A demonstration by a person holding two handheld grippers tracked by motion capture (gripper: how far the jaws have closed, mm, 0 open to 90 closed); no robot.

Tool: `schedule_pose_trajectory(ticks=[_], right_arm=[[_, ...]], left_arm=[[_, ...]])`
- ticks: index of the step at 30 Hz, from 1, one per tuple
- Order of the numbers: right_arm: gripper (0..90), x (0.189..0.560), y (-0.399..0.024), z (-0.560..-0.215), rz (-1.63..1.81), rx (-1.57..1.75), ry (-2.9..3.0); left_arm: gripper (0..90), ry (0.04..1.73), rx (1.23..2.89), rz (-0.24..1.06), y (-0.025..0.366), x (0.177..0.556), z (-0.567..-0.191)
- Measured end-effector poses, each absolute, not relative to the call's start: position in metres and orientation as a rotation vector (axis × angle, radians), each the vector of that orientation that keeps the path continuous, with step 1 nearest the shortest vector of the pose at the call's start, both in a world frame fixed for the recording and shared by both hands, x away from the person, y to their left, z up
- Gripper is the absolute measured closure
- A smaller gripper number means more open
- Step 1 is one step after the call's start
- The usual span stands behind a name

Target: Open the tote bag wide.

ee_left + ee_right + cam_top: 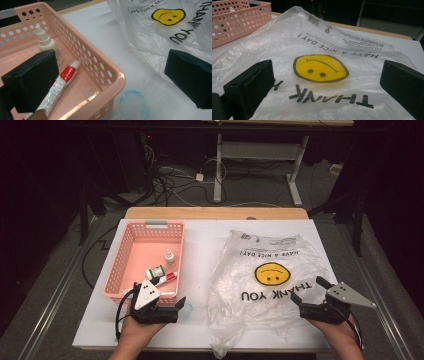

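Across the table [200, 245] a white sheet is lying flat, leaving a strip of bare wood showing along the far edge. Beyond it the room is sitting dark, with a grey floor, tangled cables [165, 182] and the white legs of another desk [260, 165].

On the left half of the sheet a pink basket [131, 251] is resting, holding a small dropper bottle [170, 256], a little round jar [156, 271] and a red-and-white tube [167, 278]. On the right half a clear plastic bag [265, 290] is lying crumpled, printed with a yellow smiley face [273, 273]; its near end is hanging over the table's front edge. Between basket and bag a strip of bare white is staying open.

At the near left, the left gripper [181, 304] is hovering by the basket's near right corner, jaws spread apart and gripping nothing; in the left gripper view one jaw is sitting over the basket, the other over the sheet beside the bag, with a faint blue ring [133, 105] on the sheet between them. At the near right, the right gripper [309, 290] is hovering over the bag's edge, jaws likewise released wide.
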State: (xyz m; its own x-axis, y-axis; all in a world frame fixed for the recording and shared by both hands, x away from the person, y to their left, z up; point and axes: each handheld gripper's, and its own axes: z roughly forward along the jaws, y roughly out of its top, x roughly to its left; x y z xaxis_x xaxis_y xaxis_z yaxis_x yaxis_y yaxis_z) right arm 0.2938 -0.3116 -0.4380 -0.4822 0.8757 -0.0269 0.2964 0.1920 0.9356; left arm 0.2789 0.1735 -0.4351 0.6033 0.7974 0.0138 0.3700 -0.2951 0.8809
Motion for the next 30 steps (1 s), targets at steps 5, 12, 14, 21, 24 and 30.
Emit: schedule_pose_trajectory(ticks=[5, 12, 14, 21, 24, 30], right_arm=[[0.0, 0.294, -0.312, -0.438, 1.284, 1.089, 1.893], [0.0, 0.292, -0.315, -0.435, 1.275, 1.100, 1.887], [0.0, 0.293, -0.318, -0.434, 1.275, 1.105, 1.889], [2.0, 0.289, -0.335, -0.430, 1.206, 1.167, 1.895], [3.7, 0.287, -0.343, -0.429, 1.199, 1.186, 1.891], [8.4, 0.279, -0.370, -0.430, 1.142, 1.263, 1.864]], left_arm=[[0.0, 0.937, 1.918, 0.568, 0.175, 0.275, -0.438], [0.0, 0.928, 1.927, 0.600, 0.179, 0.266, -0.436], [0.0, 0.916, 1.934, 0.605, 0.179, 0.265, -0.436], [0.0, 0.935, 1.936, 0.566, 0.180, 0.269, -0.437], [0.0, 0.940, 1.943, 0.569, 0.181, 0.269, -0.435], [0.0, 0.926, 1.955, 0.574, 0.182, 0.271, -0.433]])
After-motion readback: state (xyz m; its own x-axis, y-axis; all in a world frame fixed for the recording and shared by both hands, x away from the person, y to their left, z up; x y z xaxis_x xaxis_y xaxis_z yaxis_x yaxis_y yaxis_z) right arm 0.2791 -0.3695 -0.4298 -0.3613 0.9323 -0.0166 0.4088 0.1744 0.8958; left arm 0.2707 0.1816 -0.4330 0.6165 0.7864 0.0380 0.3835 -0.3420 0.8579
